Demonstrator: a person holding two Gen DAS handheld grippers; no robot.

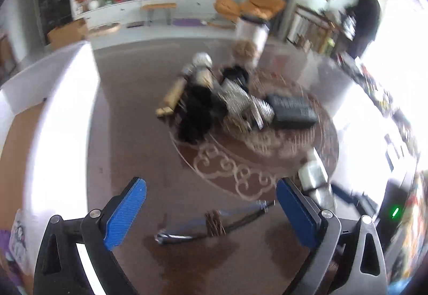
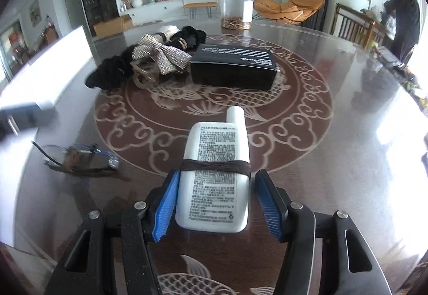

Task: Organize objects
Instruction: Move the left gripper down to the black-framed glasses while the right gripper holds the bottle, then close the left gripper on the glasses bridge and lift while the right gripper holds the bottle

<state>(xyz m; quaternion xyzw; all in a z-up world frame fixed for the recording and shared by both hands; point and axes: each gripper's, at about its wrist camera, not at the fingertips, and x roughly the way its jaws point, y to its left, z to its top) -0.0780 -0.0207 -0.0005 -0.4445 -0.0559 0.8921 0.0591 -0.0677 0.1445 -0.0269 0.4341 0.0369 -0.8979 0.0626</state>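
Note:
My right gripper [image 2: 216,204] is shut on a white bottle [image 2: 214,174] with a brown hair tie [image 2: 214,165] wrapped around it; its cap points away over the dark patterned table [image 2: 334,161]. A pair of glasses [image 2: 80,158] bound with another brown hair tie lies on the table to the left. In the blurred left wrist view my left gripper [image 1: 211,212] hangs open just above and behind those glasses [image 1: 214,222], with nothing between its fingers. The white bottle [image 1: 313,174] shows at its right.
A pile of hair bows and scrunchies [image 2: 149,59] and a black box [image 2: 232,65] lie mid-table, with a clear jar [image 2: 236,6] behind them. A white box [image 2: 53,76] stands along the left edge. A person [image 2: 406,14] stands far right by chairs.

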